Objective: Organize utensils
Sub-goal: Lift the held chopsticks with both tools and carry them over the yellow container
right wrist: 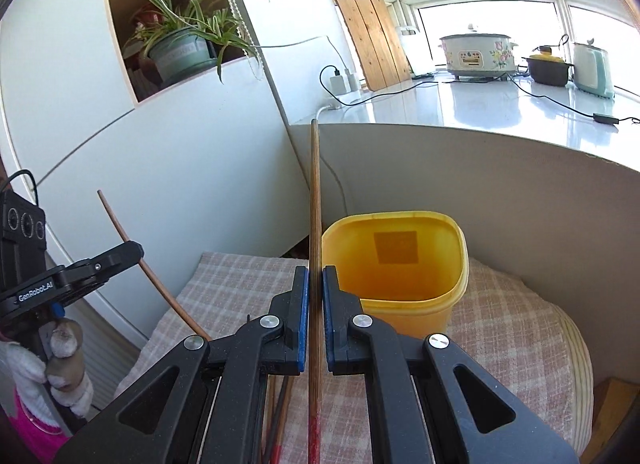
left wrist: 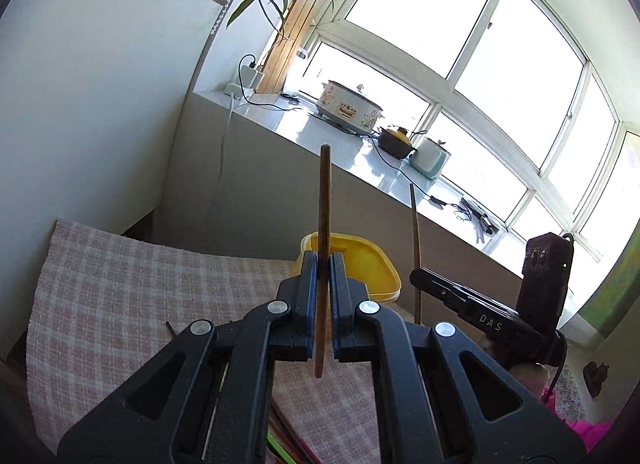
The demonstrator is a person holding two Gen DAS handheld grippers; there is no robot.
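My left gripper [left wrist: 323, 260] is shut on a brown chopstick [left wrist: 323, 200] that stands upright between its blue pads. In the right wrist view, my right gripper [right wrist: 315, 276] is shut on a second brown chopstick [right wrist: 315, 192], whose lower end is red. The yellow plastic tub [right wrist: 400, 264] sits open just beyond and right of the right gripper, on the checked cloth. In the left wrist view the yellow tub [left wrist: 368, 264] lies behind the fingers, with the right gripper [left wrist: 418, 278] and its chopstick [left wrist: 415, 232] to its right. The left gripper [right wrist: 134, 252] and its chopstick [right wrist: 120, 228] show at the left of the right wrist view.
A pink checked cloth [left wrist: 140, 284] covers the surface. More chopsticks [right wrist: 280, 404] lie on it beneath the right gripper. A grey wall [right wrist: 500, 192] rises behind the tub, topped by a white sill [right wrist: 480, 104] with a slow cooker [right wrist: 476, 56], pots and cables. A gloved hand [right wrist: 60, 356] holds the left gripper.
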